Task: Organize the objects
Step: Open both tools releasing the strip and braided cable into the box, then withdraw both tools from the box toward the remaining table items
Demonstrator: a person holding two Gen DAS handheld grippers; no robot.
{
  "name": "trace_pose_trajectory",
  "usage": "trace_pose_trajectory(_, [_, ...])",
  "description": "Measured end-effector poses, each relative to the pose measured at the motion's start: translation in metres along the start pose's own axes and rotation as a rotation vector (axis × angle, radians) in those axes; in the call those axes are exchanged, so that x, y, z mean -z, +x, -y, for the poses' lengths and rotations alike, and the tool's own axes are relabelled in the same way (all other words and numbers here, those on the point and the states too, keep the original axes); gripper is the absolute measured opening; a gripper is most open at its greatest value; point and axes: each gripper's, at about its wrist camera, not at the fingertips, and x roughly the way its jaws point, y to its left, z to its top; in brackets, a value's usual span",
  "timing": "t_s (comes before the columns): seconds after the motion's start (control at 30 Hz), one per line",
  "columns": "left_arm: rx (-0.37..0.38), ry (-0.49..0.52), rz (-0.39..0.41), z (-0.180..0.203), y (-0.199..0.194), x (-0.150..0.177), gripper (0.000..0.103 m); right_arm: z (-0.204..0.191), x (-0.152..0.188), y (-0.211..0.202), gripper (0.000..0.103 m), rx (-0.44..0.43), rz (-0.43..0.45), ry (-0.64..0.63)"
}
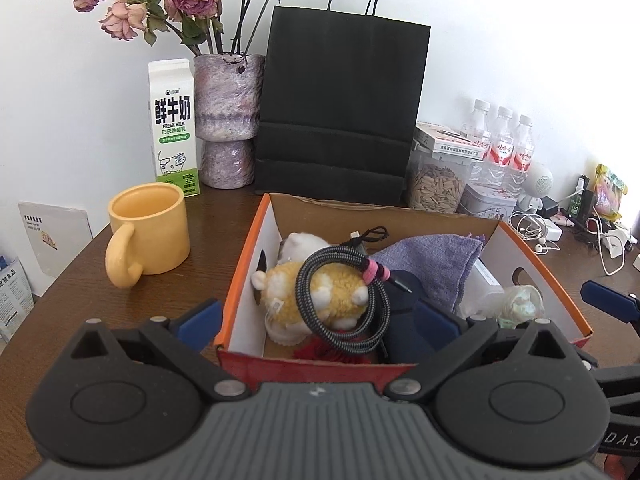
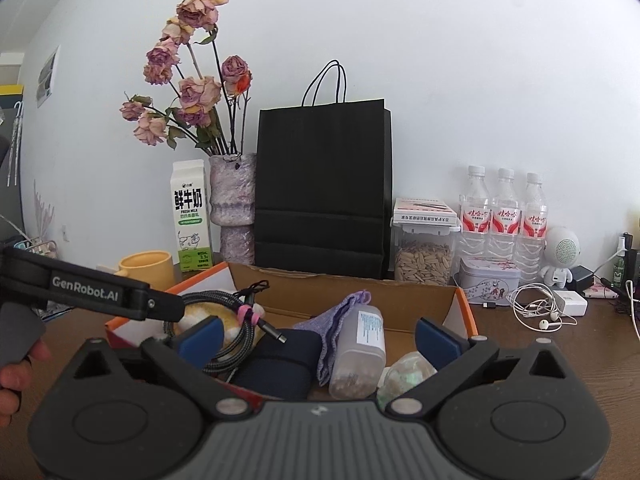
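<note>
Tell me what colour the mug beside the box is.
The mug is yellow, shown best in the left wrist view.

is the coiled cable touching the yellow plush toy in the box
Touching. The left wrist view shows the coiled cable draped right over the yellow plush toy inside the box, its loops resting on the fur with no gap.

The cardboard box (image 1: 404, 216), raw brown inside with glossy orange edges, sits on a smooth dark wooden table (image 1: 192, 280). Inside it lie a fuzzy plush toy (image 1: 320, 300), a braided fabric cable (image 1: 348, 300) and a soft purple cloth (image 1: 432, 264). Left of the box stands a matt yellow ceramic mug (image 1: 152, 228); behind it, a matt black paper bag (image 1: 340, 104) and 3 clear plastic bottles (image 1: 500, 140).
</note>
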Motion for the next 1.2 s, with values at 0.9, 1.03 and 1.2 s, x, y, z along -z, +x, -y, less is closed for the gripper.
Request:
trace_pose_trajectory(0.9, [-0.064,0.016,-0.138,-0.034,-0.081,0.086,0.103,-0.061,0.078,-0.060,0.102,-0.136,-0.324,-0.143])
trace_pose_trajectory(1.03, [-0.067,0.012,-0.160,-0.036,-0.084,0.094,0.103,-0.064,0.082,-0.049,0.102,-0.157,-0.364,-0.157])
trace_pose_trajectory(1.2, [-0.072,0.005,-0.176,-0.038,-0.085,0.099,0.103,-0.065,0.081,-0.038,0.101,-0.173,-0.379,-0.150])
